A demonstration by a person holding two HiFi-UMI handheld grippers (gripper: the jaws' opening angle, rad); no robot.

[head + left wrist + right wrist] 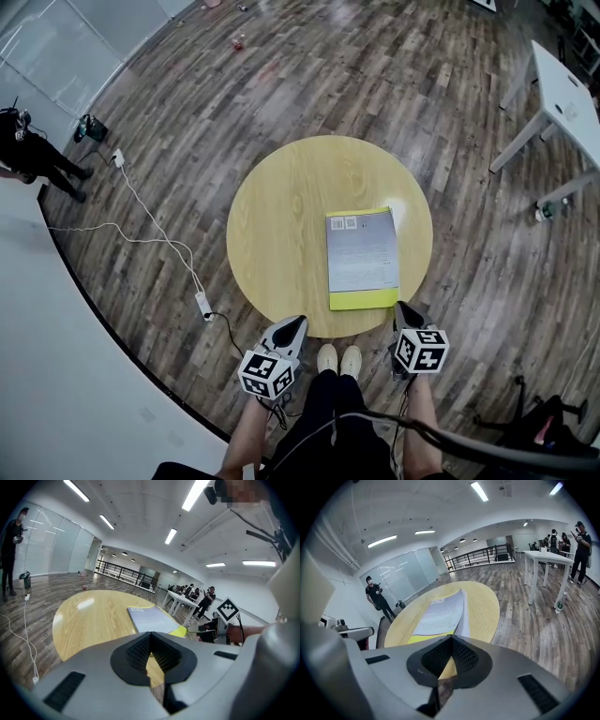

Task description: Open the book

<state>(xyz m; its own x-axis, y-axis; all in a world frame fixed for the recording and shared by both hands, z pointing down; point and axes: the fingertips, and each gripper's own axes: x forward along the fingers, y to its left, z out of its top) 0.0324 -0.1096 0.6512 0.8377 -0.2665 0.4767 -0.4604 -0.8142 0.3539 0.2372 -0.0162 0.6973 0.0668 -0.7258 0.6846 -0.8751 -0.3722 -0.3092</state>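
Note:
A closed book [362,258] with a grey cover and yellow edges lies flat on the right half of the round wooden table [281,234]. My left gripper [298,322] hovers at the table's near edge, left of the book, with its jaws shut and nothing between them. My right gripper [401,307] sits at the near edge just beyond the book's near right corner, also shut and empty. In the left gripper view the book [152,619] lies ahead and to the right of the jaws. In the right gripper view the book [440,613] lies straight ahead of the closed jaws.
A white table [562,94] stands on the wooden floor at the right. A power strip [203,303] with a white cable lies on the floor left of the round table. A person [37,155] stands at the far left. My shoes [337,358] are under the table's near edge.

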